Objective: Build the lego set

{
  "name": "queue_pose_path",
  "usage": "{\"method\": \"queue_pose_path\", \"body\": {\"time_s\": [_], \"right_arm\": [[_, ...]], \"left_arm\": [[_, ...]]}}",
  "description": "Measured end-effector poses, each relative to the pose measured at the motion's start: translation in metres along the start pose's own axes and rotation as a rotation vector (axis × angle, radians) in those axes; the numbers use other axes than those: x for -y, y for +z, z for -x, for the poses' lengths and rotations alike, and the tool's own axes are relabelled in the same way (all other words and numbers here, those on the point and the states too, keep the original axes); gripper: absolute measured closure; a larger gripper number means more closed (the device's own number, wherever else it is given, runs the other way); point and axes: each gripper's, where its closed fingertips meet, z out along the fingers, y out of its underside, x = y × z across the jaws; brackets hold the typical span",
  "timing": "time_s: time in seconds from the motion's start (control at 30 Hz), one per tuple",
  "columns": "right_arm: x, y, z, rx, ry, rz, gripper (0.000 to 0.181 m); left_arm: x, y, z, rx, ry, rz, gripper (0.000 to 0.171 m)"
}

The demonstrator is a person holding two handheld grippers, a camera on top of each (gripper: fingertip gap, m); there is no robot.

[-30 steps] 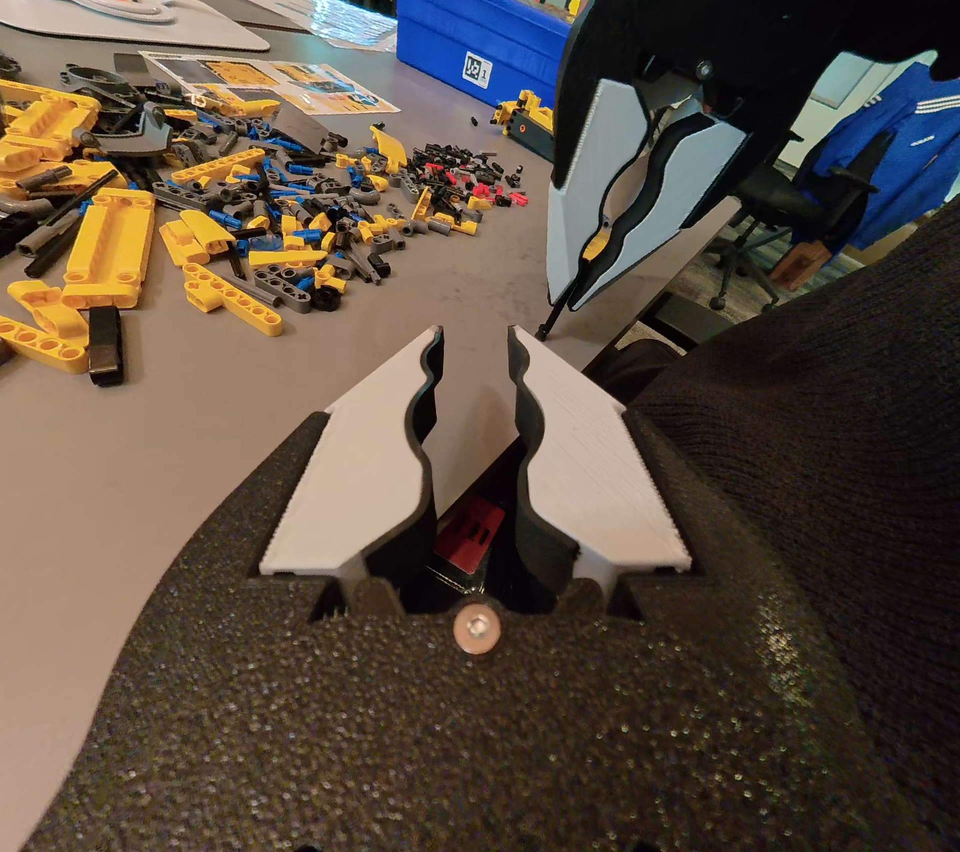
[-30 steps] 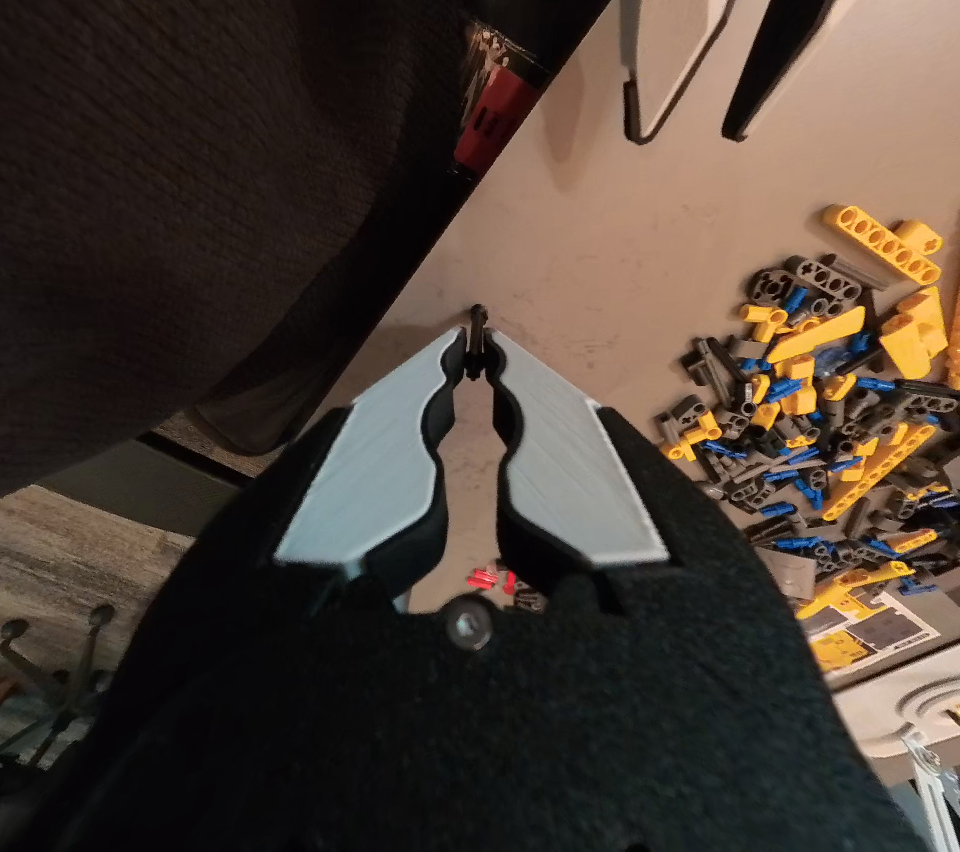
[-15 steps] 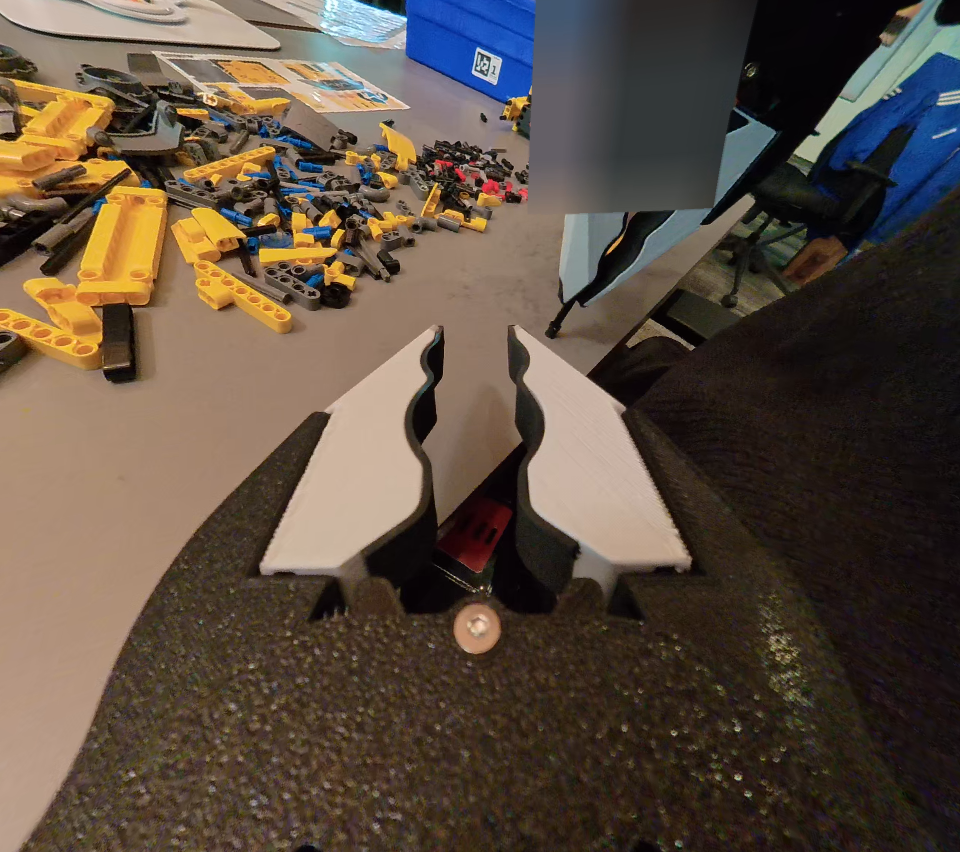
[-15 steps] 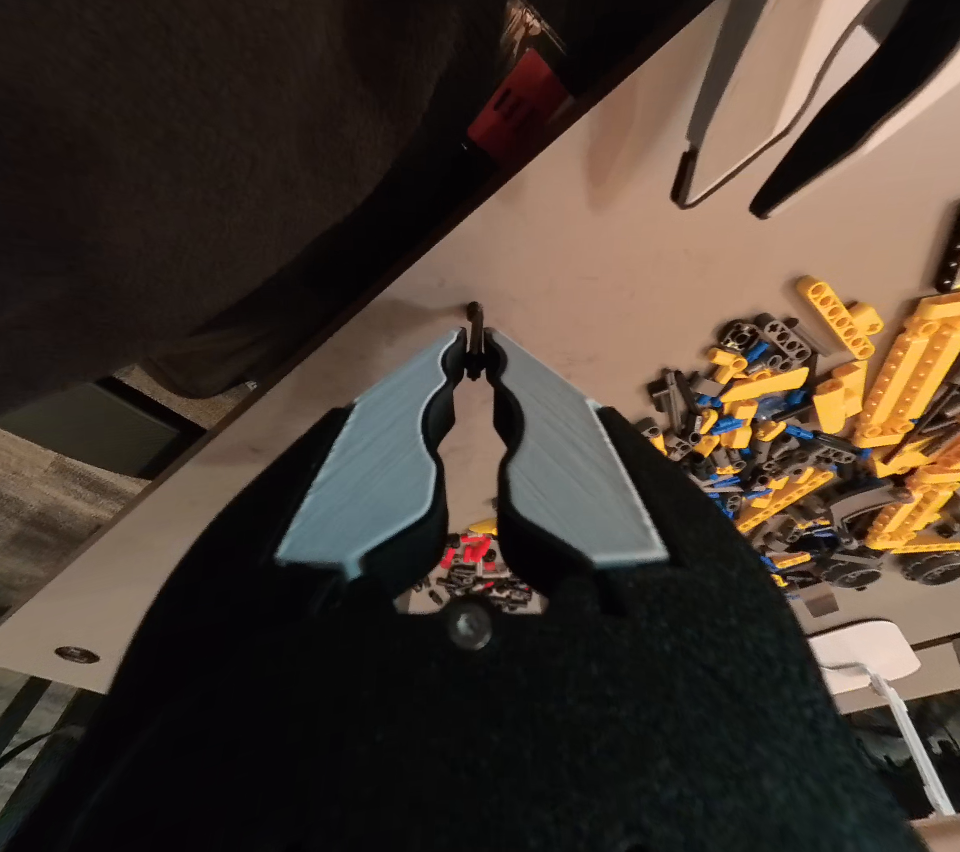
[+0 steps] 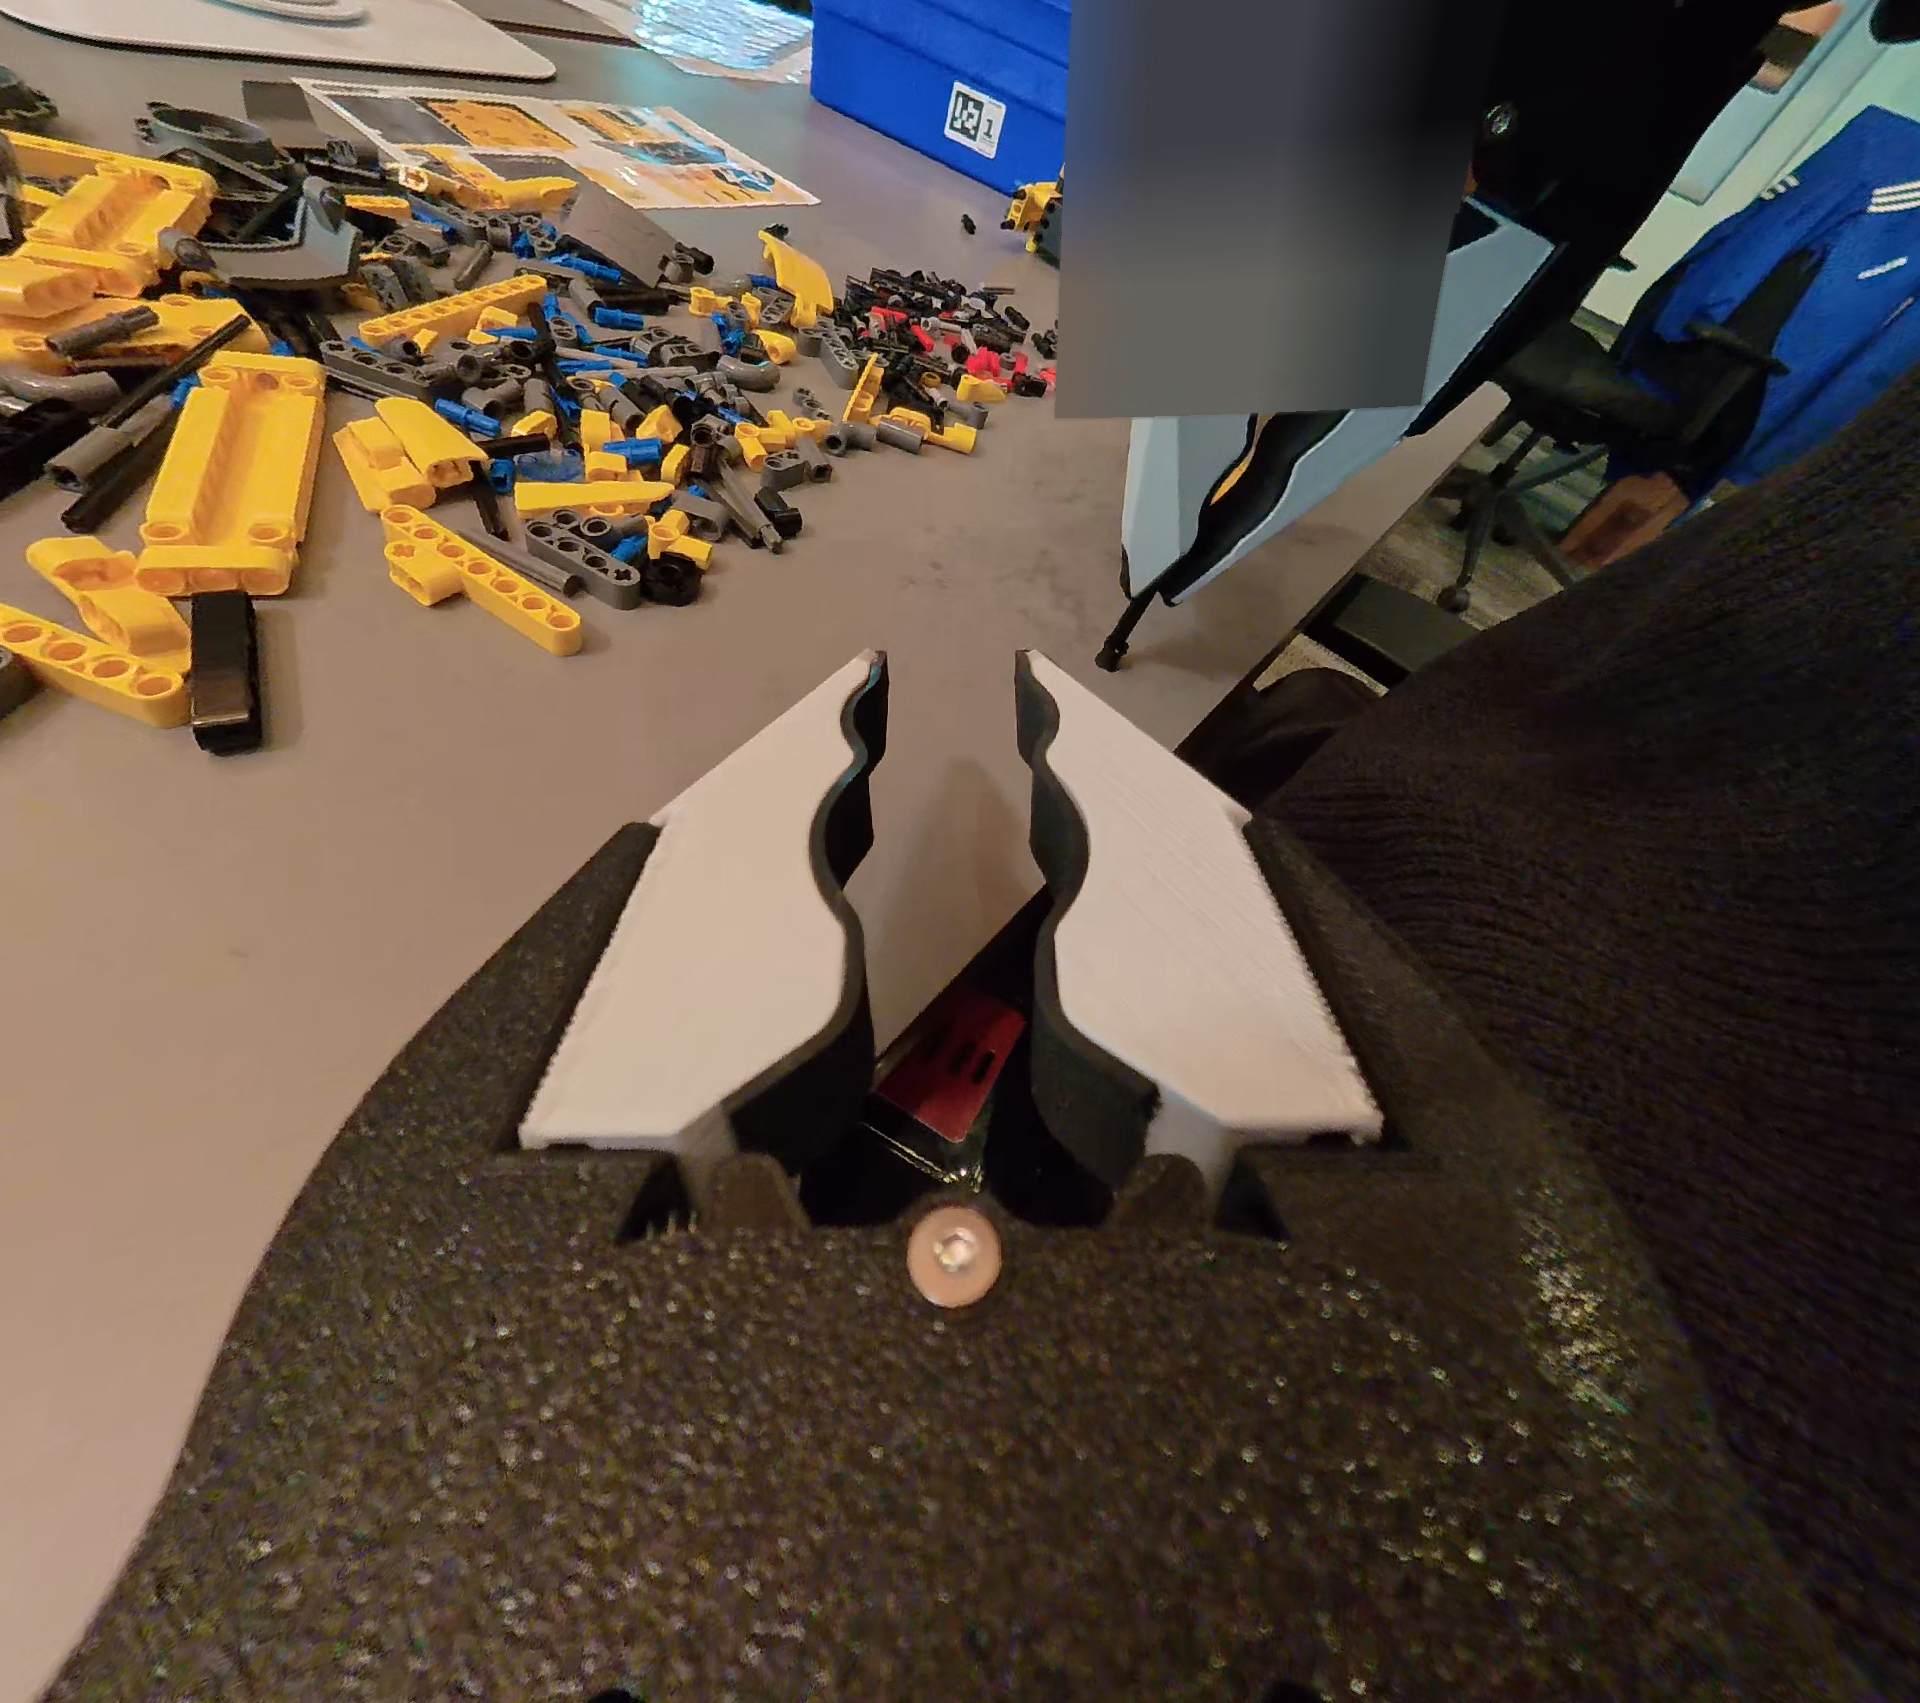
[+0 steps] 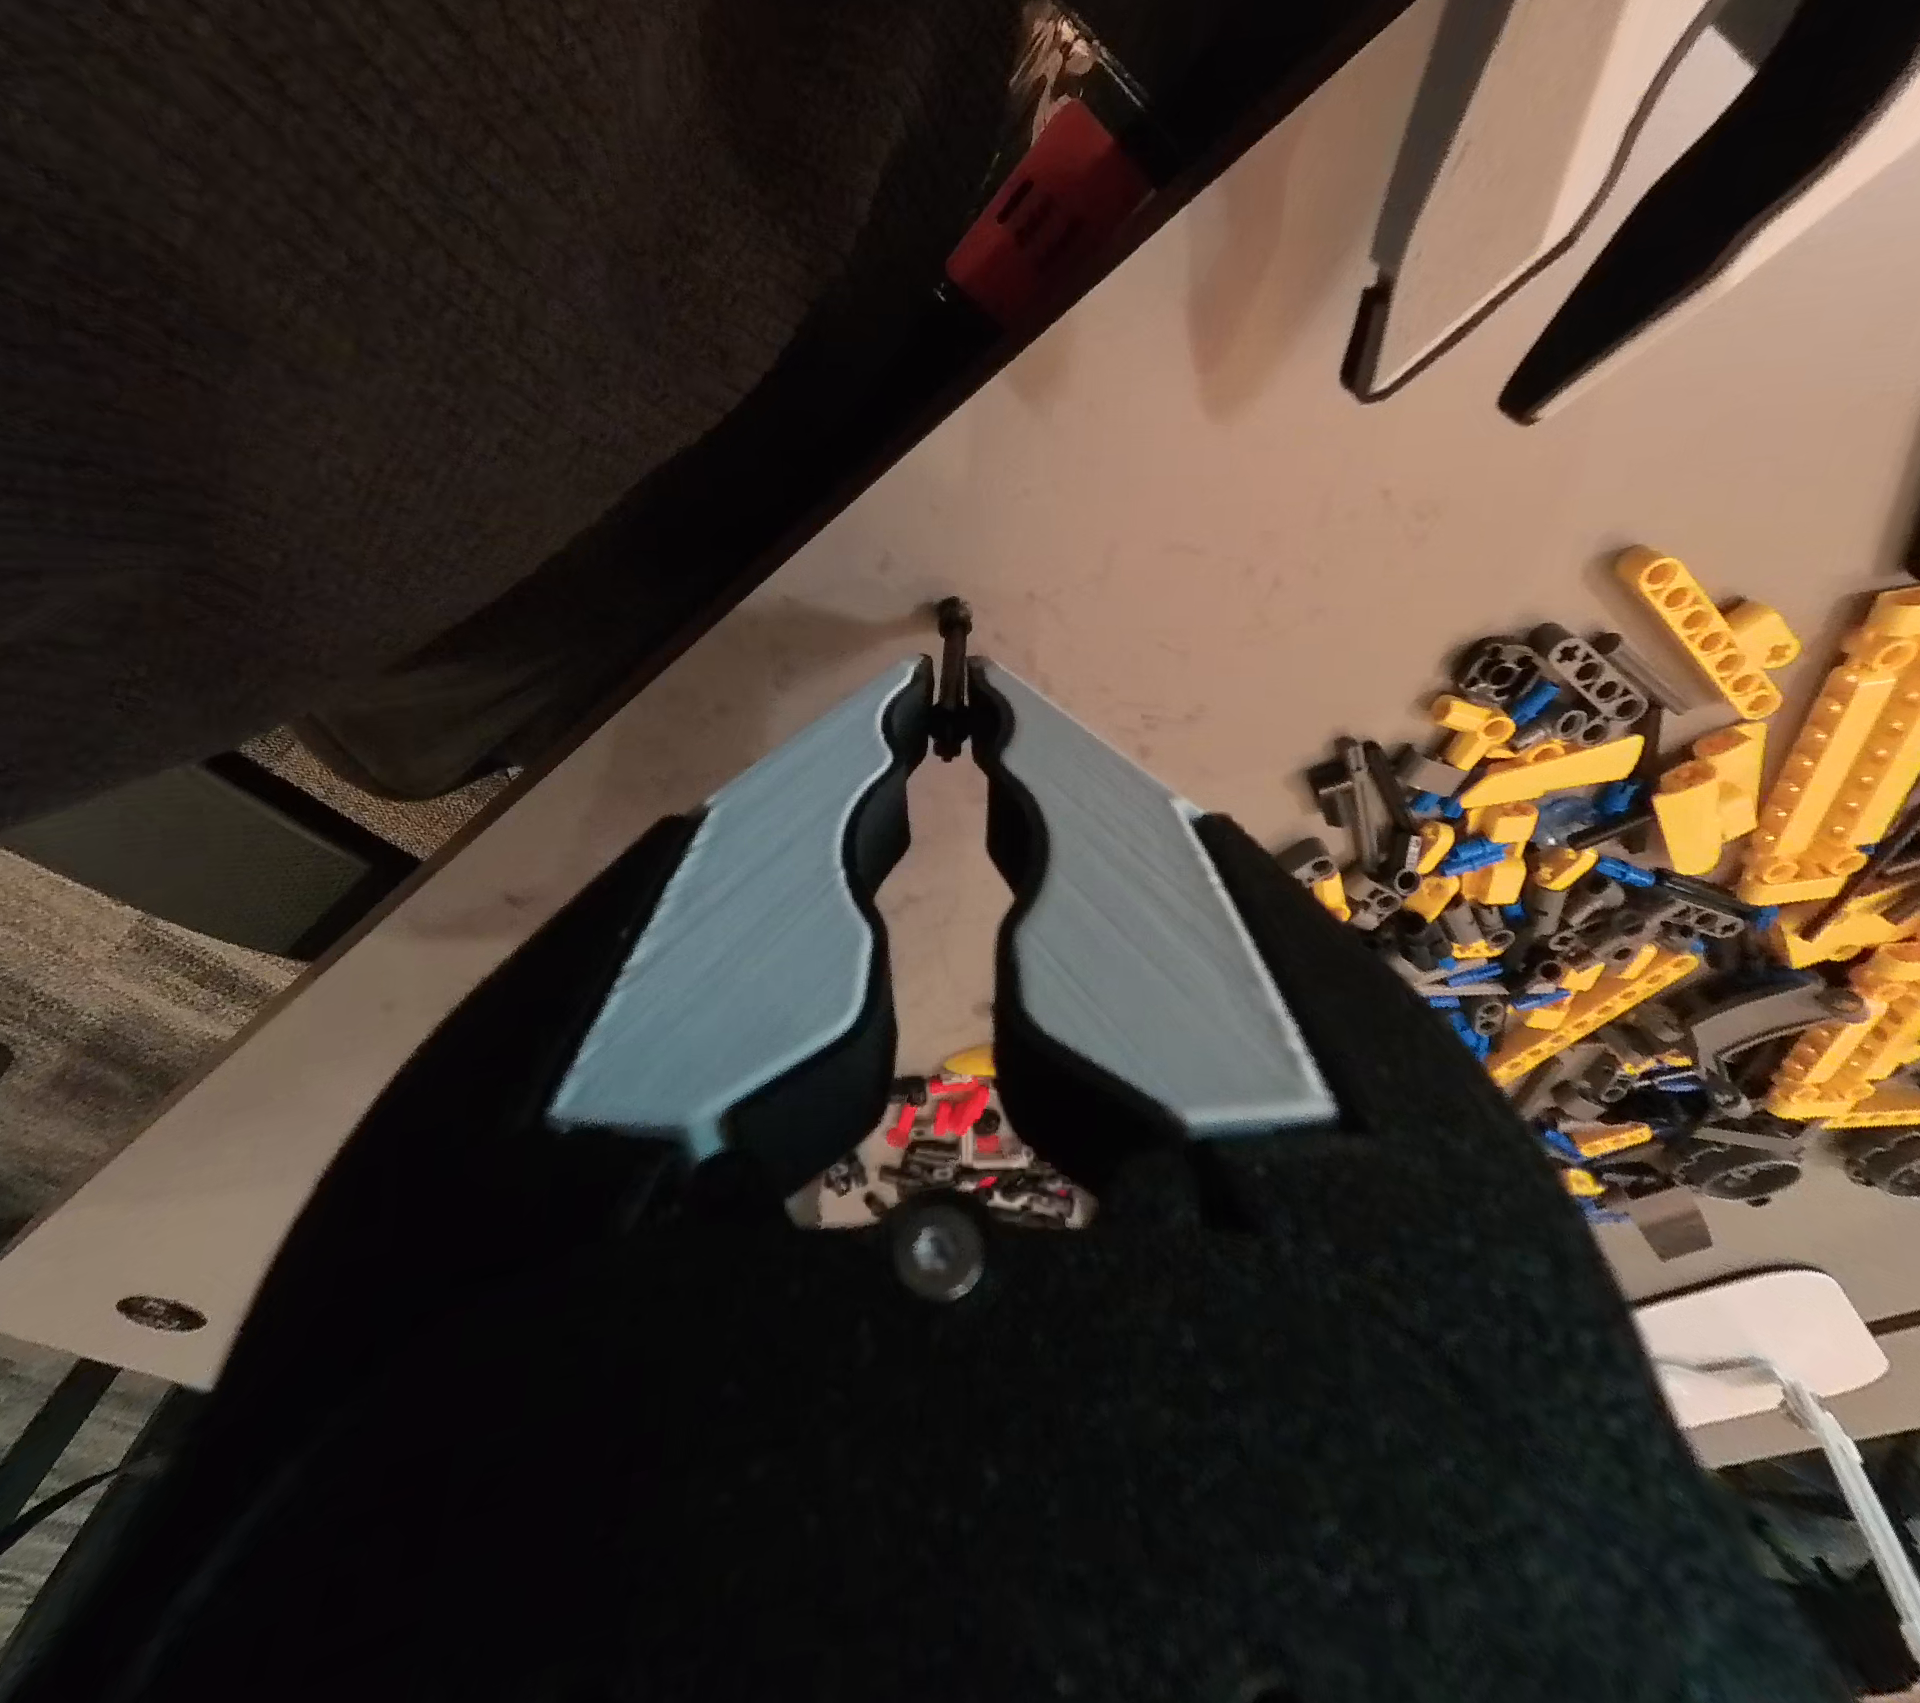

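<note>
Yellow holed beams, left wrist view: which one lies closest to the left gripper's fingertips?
The L-shaped yellow beam, at the pile's near edge, ahead and left of the open left gripper. The wide yellow panel and the other beams lie farther left or back.

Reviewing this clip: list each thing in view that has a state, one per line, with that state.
left gripper: open, holding nothing, above bare table.
right gripper: shut on the black pin.
black pin: clamped at the jaws' tips, sticking out forward.
building pieces: loose, scattered flat on the table.
blue bin: upright at the table's far side.
</note>
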Motion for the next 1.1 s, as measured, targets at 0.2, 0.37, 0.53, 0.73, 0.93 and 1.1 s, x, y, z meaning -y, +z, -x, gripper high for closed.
{"method": "queue_pose_path", "body": {"time_s": [0.2,0.37,0.53,0.73,0.93,1.1], "right_arm": [[0.0006,0.0001,-0.0008,0.002,-0.010,0.004,0.176],[0.0012,0.0001,0.0000,0.003,-0.020,0.010,0.176],[0.0026,-0.0003,0.0006,0.005,-0.026,0.011,0.176],[0.0023,0.0001,0.0009,0.011,-0.026,0.010,0.176],[0.0030,0.0000,0.0008,0.009,-0.044,0.020,0.176],[0.0029,0.0000,0.0006,0.015,-0.049,0.023,0.176]], "left_arm": [[-0.0011,0.0005,0.0009,0.002,-0.001,0.004,0.148],[0.0001,-0.0007,0.0016,0.006,-0.004,-0.001,0.148],[-0.0002,-0.0005,0.0021,0.006,-0.006,-0.001,0.148],[-0.0005,-0.0005,0.0026,0.008,-0.004,0.001,0.148],[-0.0004,-0.0008,0.0032,0.009,-0.006,0.000,0.148],[-0.0005,-0.0007,0.0032,0.008,-0.006,0.000,0.148]]}}
